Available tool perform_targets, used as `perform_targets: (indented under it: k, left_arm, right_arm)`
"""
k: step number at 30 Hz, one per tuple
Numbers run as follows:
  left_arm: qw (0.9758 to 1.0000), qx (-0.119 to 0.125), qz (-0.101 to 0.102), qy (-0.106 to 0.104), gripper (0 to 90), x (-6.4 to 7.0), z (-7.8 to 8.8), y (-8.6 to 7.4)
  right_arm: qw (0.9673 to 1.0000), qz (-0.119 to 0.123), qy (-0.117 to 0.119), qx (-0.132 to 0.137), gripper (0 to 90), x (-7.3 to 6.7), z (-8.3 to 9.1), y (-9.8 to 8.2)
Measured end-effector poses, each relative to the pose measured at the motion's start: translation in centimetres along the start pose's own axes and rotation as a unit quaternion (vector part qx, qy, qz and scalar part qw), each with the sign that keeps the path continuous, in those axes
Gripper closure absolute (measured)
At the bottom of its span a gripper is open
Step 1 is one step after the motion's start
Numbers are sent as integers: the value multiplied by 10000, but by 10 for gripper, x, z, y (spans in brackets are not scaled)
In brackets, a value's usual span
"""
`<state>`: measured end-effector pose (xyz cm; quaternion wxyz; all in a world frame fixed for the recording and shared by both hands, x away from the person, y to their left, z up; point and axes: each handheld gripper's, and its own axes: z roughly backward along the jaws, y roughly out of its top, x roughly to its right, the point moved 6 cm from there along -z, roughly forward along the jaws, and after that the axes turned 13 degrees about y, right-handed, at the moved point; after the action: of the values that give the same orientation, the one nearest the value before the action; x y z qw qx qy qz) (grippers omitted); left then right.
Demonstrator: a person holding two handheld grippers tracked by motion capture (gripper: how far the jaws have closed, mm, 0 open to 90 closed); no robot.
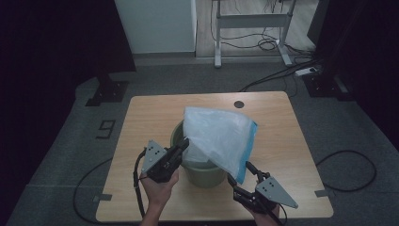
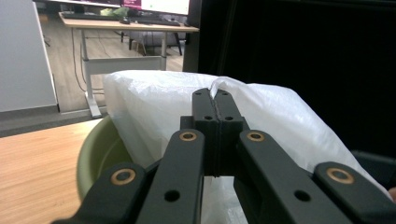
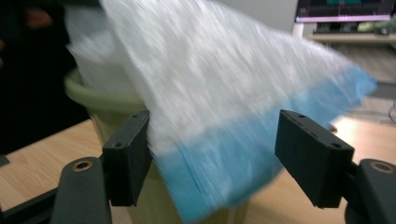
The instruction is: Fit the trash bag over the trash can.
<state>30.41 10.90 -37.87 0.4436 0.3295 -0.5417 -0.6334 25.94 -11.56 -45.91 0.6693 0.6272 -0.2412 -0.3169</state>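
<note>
table [image 1: 141, 122] wooden | bin [image 1: 178, 133] green, mid-table | bag [image 1: 219, 136] white with blue hem, draped over bin, half outside | left gripper [image 1: 184, 142] pinching bag edge at rim | right gripper [image 1: 238, 173] jaws spread around blue hem, not gripping | risk: one-sided pull may slip film or tip bin

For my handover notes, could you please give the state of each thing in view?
Bag: white with blue edge, draped over the bin, not yet lining it.
Bin: green, upright on the table.
Left gripper: shut on bag.
Right gripper: open, jaws either side of the bag's blue edge.
</note>
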Motion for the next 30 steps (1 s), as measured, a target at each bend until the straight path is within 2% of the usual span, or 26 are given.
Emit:
perform_targets:
  k: [2, 4, 6, 7, 8, 9, 10, 11, 13, 14, 15, 22, 25, 26, 27, 28, 29, 30]
  left_arm:
    - [10000, 19, 55, 13, 900, -3, 1, 0]
    - [9999, 34, 101, 32, 900, -6, 2, 1]
    - [9999, 44, 158, 24, 900, -9, 3, 1]
    - [9998, 60, 211, 25, 900, -12, 5, 1]
    - [9997, 58, 229, 12, 900, -14, 5, 2]
    - [9997, 63, 254, 4, 900, -15, 6, 2]
    - [9997, 63, 254, 4, 900, -15, 6, 2]
    - [9995, 76, 295, 4, 900, -18, 7, 2]
    - [9994, 83, 322, -6, 899, -20, 8, 2]
    - [9994, 83, 322, -6, 900, -20, 8, 2]
    - [9993, 92, 368, -17, 899, -23, 10, 2]
    - [9986, 117, 521, -18, 898, -37, 18, -2]
    - [9982, 123, 594, 20, 898, -50, 25, -5]
    - [9982, 123, 594, 20, 898, -50, 25, -5]
    - [9980, 122, 614, 30, 898, -53, 27, -6]
    - [9980, 115, 626, 57, 898, -58, 30, -9]
    - [9979, 108, 636, 71, 898, -60, 31, -10]
    - [9979, 108, 636, 71, 898, -60, 31, -10]
  right_arm:
    - [10000, -49, -38, -19, 280, 3, 0, -3]
    - [9997, -210, -117, -70, 285, 11, -2, -10]
    - [9996, -238, -138, -92, 317, 13, -3, -12]
    - [9996, -245, -122, -66, 431, 16, -3, -13]
    - [9997, -254, -63, -24, 507, 18, -2, -13]
    - [9997, -251, 8, 2, 568, 19, -3, -12]
    - [9997, -251, 8, 2, 568, 19, -3, -12]
    - [9998, -171, 75, -11, 689, 22, -4, -10]
    - [9998, -169, 75, -23, 795, 25, -4, -8]
    - [9998, -169, 75, -23, 795, 25, -4, -8]
    - [9999, -138, 86, -26, 878, 29, -4, -6]
    - [9999, -22, 0, -105, 891, 47, -6, 3]
    - [9995, 52, -284, -141, 891, 66, -9, 15]
    - [9995, 52, -284, -141, 891, 66, -9, 15]
    - [9992, 54, -357, -152, 891, 72, -10, 18]
    - [9985, 63, -508, -184, 891, 84, -12, 24]
    - [9981, 35, -577, -206, 891, 91, -13, 27]
    - [9981, 35, -577, -206, 891, 91, -13, 27]
